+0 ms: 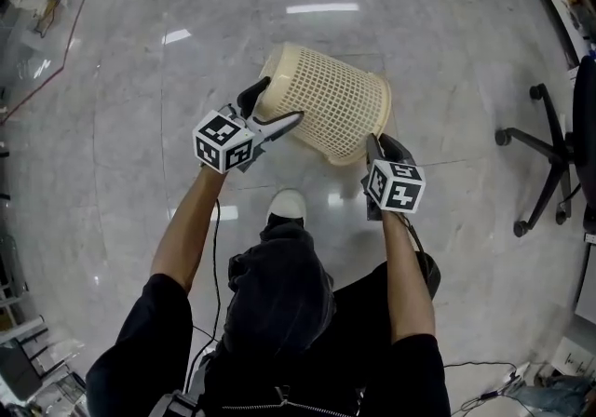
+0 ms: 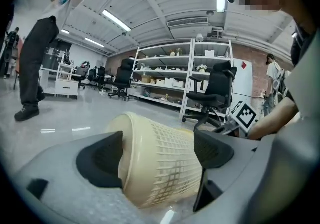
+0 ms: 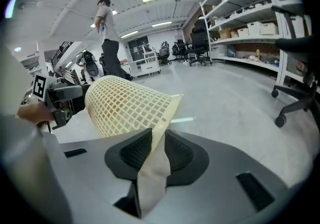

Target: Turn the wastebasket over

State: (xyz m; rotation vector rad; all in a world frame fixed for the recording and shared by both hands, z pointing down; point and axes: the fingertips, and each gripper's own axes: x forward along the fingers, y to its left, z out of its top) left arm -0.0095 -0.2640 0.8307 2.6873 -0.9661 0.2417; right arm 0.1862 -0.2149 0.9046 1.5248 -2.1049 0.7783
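Cream plastic mesh forms the wastebasket, which lies tipped on its side in front of me above a glossy grey stone floor, carried between my two tools. Its closed bottom end points up and to the left in the head view, and its wider open rim points down and to the right, toward me.

My left hand-held gripper has its jaws spread wide across the bottom end of the wastebasket. In the left gripper view the solid band and the mesh fill the gap between the two dark pads, which press on either side.

My right hand-held gripper is clamped on the rim: in the right gripper view the thin plastic wall is pinched between nearly closed pads.

My light-coloured shoe shows on the floor just below the wastebasket. A black office chair stands well apart at the right, and a person stands in the background.
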